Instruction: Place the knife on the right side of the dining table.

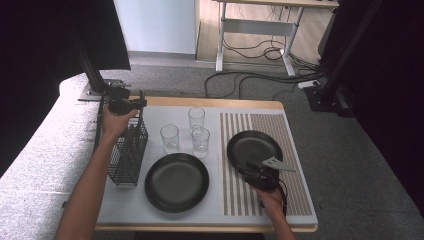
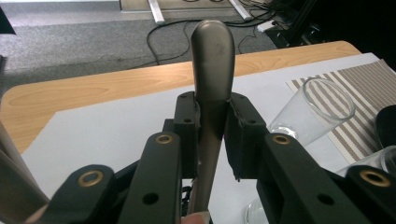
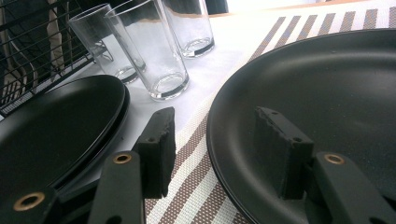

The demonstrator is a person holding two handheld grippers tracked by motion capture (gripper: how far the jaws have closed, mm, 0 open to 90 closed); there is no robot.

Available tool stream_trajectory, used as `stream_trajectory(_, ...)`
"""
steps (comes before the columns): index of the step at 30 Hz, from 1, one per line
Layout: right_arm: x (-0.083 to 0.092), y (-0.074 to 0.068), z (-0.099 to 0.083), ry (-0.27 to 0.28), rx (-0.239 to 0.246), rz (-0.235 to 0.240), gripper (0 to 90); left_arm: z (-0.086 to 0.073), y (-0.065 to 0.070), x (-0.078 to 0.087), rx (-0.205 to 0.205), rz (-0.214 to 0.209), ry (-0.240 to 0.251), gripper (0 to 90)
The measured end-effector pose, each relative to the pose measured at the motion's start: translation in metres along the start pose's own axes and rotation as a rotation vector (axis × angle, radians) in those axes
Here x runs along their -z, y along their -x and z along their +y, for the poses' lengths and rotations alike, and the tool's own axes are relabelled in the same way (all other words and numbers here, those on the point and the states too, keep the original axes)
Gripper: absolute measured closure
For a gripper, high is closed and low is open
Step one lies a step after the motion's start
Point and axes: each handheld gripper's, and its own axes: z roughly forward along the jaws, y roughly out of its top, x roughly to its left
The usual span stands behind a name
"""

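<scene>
Left gripper (image 2: 212, 135) pinches a metal utensil handle (image 2: 212, 60) upright above the black wire rack (image 1: 127, 152). Right gripper (image 3: 215, 149), jaws spread, straddles the near rim of the right black plate (image 3: 327, 93); 3 glasses (image 1: 192, 132) stand behind.

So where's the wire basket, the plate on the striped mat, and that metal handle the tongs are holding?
Wire basket (image 1: 127, 155): high view, on its mesh side wall.
Plate on the striped mat (image 1: 252, 146): high view, on its bare middle.
Metal handle (image 2: 213, 56): left gripper view, on its rounded upper end above the left tongs (image 2: 212, 119).
</scene>
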Motion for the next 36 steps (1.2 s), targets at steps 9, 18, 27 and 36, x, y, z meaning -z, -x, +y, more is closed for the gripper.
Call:
stream_trajectory(9,0.0,0.0,0.0,0.002,-0.002,-0.002,48.7,0.0,0.001,0.005,-0.019,-0.007,-0.007,76.6)
stream_trajectory(18,-0.001,-0.001,0.0,0.004,0.001,0.0,48.7,0.001,0.005,0.023,-0.043,-0.015,0.022,76.9)
stream_trajectory(27,-0.002,-0.003,0.0,0.003,0.003,0.003,48.7,0.002,0.01,0.04,-0.065,-0.023,0.069,77.0)
stream_trajectory(36,-0.003,-0.004,0.0,0.004,0.003,0.004,48.7,0.009,0.012,0.062,-0.081,-0.031,0.121,77.1)
